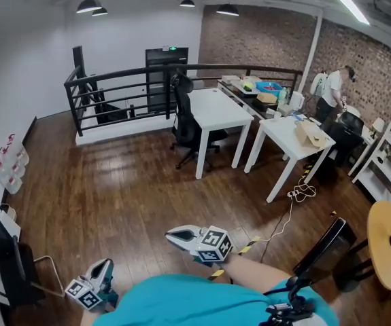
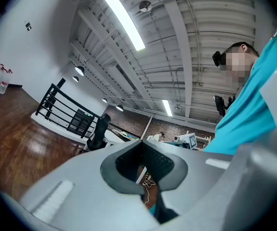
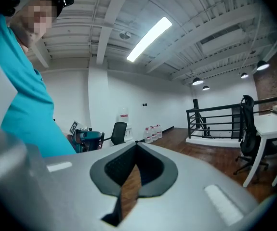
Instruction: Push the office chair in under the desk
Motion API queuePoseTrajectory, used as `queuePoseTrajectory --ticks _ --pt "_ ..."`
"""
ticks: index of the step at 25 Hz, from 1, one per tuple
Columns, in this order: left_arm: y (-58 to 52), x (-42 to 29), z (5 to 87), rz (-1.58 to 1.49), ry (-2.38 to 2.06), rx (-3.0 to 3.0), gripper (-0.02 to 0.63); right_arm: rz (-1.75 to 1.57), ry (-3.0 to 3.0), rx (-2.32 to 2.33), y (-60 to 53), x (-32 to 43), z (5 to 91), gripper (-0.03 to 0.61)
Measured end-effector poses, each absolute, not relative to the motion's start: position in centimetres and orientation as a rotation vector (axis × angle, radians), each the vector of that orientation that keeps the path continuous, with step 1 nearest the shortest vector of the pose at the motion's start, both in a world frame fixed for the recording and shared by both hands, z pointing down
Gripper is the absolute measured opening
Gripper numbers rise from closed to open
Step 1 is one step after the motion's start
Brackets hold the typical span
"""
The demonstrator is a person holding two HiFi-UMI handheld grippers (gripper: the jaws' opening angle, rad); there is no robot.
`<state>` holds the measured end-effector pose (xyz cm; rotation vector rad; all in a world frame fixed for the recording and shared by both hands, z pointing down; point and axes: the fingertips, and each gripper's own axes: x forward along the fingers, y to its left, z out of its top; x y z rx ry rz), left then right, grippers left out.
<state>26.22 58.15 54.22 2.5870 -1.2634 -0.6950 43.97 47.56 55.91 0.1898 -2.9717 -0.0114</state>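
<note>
Grey left gripper [image 1: 103, 272] hung low at our hip, jaws clenched on nothing. Right gripper [image 1: 176, 236] was held out before us, jaws likewise pinched empty. We judged both merely carried, since the office chair [image 1: 185, 117] stood well apart, seat seemingly partly under the white table [image 1: 219, 107].

Glossy dark wood floor [image 1: 113, 182], smooth matt white desk [image 1: 215, 107], rough brick wall [image 1: 263, 39], black metal railing [image 1: 113, 87]
</note>
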Motion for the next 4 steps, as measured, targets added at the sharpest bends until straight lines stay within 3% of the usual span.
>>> queuePoseTrajectory --ticks 4 --pt "58.49 25.52 53.54 -0.699 -1.264 2.596 0.026 -0.013 -2.979 0.198 47.81 43.55 54.8 0.0"
